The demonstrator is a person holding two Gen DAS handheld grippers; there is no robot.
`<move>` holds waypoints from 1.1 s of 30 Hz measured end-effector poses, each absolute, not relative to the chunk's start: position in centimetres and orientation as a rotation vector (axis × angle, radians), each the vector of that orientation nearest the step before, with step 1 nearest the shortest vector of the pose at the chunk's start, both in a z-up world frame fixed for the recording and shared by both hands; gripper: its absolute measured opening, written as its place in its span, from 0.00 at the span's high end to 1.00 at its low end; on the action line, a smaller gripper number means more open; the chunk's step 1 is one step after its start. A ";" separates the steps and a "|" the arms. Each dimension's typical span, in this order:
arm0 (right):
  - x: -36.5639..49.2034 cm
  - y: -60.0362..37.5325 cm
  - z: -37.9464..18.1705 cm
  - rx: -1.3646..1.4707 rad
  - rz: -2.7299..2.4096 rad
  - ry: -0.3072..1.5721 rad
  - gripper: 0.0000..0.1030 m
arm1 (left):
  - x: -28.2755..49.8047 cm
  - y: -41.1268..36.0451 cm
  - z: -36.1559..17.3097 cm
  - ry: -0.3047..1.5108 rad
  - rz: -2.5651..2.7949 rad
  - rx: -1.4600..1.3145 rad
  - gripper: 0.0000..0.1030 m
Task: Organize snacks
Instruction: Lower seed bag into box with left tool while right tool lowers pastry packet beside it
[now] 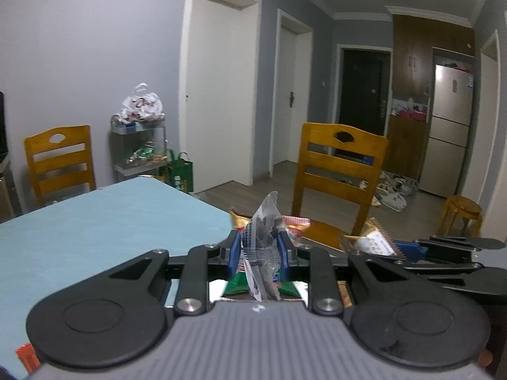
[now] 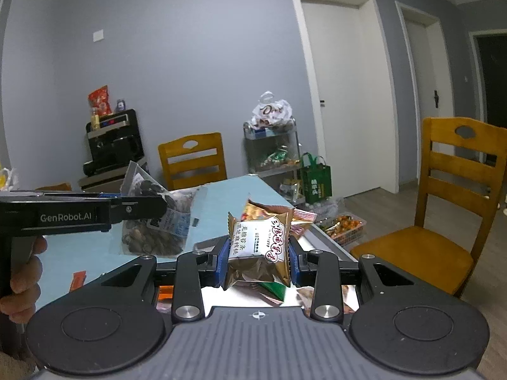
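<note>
The left gripper (image 1: pixel 259 253) is clamped on a clear nut bag (image 2: pixel 158 218); the right gripper (image 2: pixel 258 261) is clamped on a gold snack packet (image 2: pixel 259 247). Both hang over the blue table's (image 1: pixel 111 221) corner.

A home, its dining room opening onto a hallway: a blue bench (image 1: pixel 95 221) with wooden chairs (image 1: pixel 339 171) at its far edges, white doors (image 1: pixel 218 95), a fridge (image 1: pixel 450 126), shoes (image 1: pixel 393 193) on the floor, and a snack-filled cart (image 2: pixel 272 148) against the grey wall.
</note>
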State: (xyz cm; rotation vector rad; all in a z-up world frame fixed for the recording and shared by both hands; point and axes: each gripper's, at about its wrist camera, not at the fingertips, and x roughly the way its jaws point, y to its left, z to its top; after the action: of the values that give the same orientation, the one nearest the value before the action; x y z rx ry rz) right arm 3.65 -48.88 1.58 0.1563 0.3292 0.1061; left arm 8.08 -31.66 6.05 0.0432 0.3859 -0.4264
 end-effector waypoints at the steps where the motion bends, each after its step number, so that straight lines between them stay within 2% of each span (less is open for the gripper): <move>1: 3.7 -49.1 1.4 0.159 0.104 0.331 0.63 | 8.4 -32.0 5.9 0.389 -0.433 0.046 0.80; 15: 4.8 -53.5 -1.2 0.243 0.042 0.405 0.63 | 11.6 -36.3 2.7 0.512 -0.548 0.019 0.80; 33: 5.3 -53.2 -4.8 0.157 0.034 0.566 0.63 | 14.2 -38.1 -1.4 0.646 -0.658 -0.034 0.80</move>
State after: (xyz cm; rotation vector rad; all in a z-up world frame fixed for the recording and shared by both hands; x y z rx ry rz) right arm 5.33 -53.15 -4.85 0.1575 0.5664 0.0338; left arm 14.20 -38.13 -1.40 -0.0339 0.6465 -0.6577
